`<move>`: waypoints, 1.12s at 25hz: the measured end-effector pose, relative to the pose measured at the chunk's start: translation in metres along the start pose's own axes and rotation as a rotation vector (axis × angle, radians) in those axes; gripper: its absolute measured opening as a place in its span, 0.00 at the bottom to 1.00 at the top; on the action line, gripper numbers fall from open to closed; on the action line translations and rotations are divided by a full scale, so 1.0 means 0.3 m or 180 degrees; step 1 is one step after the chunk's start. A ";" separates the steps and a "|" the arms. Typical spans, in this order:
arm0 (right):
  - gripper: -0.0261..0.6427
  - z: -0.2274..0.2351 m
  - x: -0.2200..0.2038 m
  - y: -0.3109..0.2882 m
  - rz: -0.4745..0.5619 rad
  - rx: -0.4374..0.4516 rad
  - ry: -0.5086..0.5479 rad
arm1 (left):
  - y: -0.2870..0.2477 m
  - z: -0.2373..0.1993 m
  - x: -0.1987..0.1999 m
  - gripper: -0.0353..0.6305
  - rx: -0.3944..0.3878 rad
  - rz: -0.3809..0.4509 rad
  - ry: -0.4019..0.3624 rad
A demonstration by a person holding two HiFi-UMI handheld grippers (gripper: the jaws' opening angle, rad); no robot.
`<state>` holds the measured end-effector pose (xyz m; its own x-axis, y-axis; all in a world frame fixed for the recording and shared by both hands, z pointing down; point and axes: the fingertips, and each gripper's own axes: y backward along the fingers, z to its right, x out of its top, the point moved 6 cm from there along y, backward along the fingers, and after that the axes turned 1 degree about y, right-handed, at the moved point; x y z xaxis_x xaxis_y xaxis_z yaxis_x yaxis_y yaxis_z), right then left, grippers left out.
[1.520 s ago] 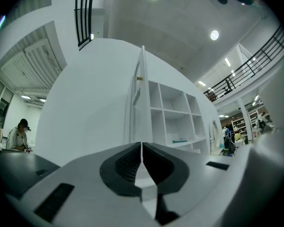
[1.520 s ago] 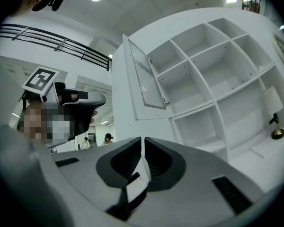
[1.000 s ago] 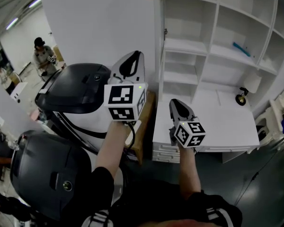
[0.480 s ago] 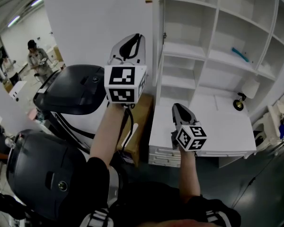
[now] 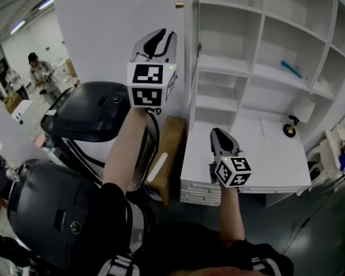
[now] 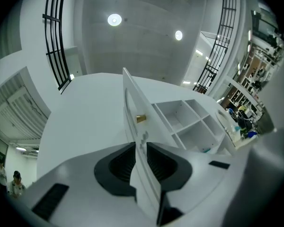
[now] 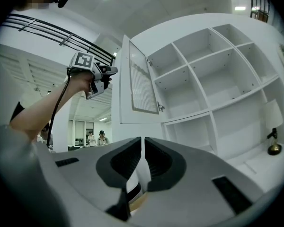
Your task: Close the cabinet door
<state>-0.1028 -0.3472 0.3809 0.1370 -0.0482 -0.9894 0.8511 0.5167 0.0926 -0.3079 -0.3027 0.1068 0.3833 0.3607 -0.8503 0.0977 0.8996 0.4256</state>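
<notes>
Since the cabinet door (image 7: 142, 79) hangs wide open, closing looks all still to do: left tongs (image 5: 161, 39) are opening w/ its edge between them, right tongs (image 5: 217, 135) pressed together & empty

Round ceiling lights (image 6: 114, 19) shone cold and even from overhead, and strip lights (image 5: 17, 26) glowed at ten o'clock in the head view. The white wall (image 5: 103, 33) and shelves (image 5: 259, 68) came out bright, almost flat, while the floor (image 5: 310, 234) at five o'clock sank dark. Both gripper views bowed straight lines, blackened at the corners, and blurred whatever sat nearest.
</notes>
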 end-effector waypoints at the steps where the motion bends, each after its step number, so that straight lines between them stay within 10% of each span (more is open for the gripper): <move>1: 0.10 -0.002 0.000 -0.001 0.0005 0.0008 0.0001 | -0.011 -0.009 0.004 0.15 -0.0001 0.0008 -0.0021; 28: 0.10 0.013 -0.028 0.053 0.0089 0.0014 -0.0053 | -0.185 -0.077 0.166 0.26 -0.0941 0.0329 0.0008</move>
<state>-0.0884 -0.3419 0.3911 0.1690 -0.0482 -0.9844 0.8491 0.5143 0.1206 -0.3155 -0.3291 0.0336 0.3750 0.4543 -0.8081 -0.2132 0.8906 0.4018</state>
